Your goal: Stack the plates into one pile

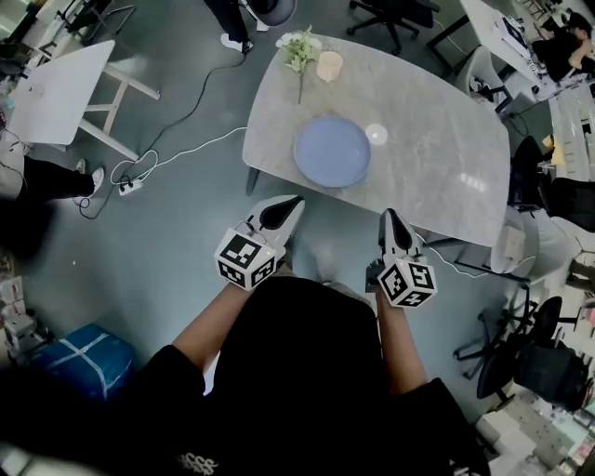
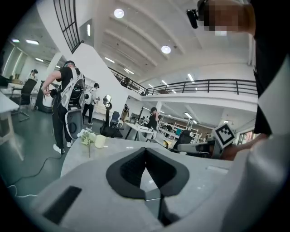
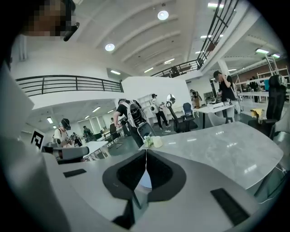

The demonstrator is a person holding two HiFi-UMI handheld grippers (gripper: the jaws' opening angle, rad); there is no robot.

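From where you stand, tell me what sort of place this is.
Probably an open-plan office or lab hall: swivel chairs and desks stand around, a railed mezzanine runs overhead, and a cable trails across the grey floor.

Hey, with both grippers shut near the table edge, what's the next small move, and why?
Probably just rest both: the left hand-held gripper and right hand-held gripper are shut, empty and short of the table, and the blue plates sit at one spot, with no stray plate visible. How many are piled I cannot tell.
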